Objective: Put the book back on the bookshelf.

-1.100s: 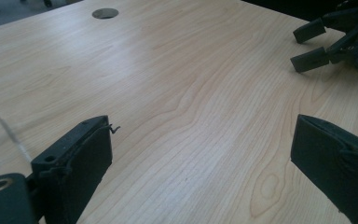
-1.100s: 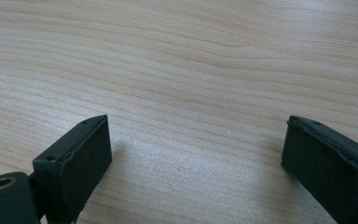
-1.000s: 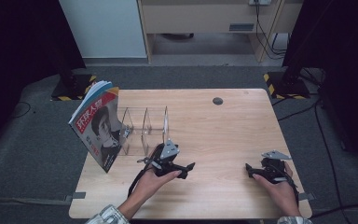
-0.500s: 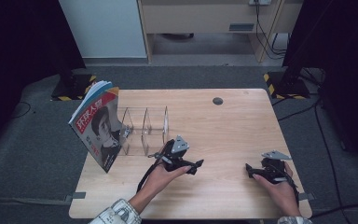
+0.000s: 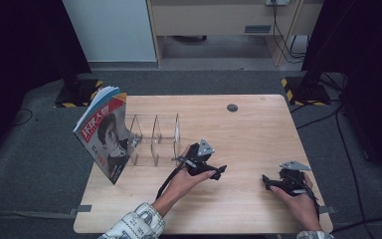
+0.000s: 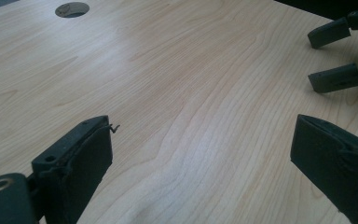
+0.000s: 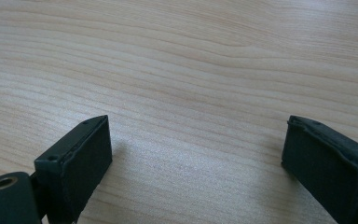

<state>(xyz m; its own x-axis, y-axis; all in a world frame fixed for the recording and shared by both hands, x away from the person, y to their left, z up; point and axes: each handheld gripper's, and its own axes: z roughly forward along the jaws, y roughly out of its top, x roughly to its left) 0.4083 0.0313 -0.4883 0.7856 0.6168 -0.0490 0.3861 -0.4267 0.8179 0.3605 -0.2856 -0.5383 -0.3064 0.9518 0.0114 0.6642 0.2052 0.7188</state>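
1. The left gripper [image 5: 218,172] is seen low over the middle of the table [image 5: 258,124], just right of the clear divider rack [image 5: 154,139]; its long axis runs across the table, jaws pointing to the person's right, toward the right gripper [image 5: 265,181].
2. In the left gripper view its jaws are spread wide, nothing is held between them, and only bare wood is framed there.
3. The right gripper is held near the table's front right corner, its long axis also lying across the table, jaws pointing left; the two grippers are faced toward each other, well apart.
4. In the right gripper view its jaws are likewise set wide apart and nothing is gripped.
5. A magazine [image 5: 104,134] is stood tilted against the rack's left end, its cover turned toward the front.
6. The rack's clear walls are hard to make out against the wood; in the left gripper view the far gripper is cut off by the frame's edge.
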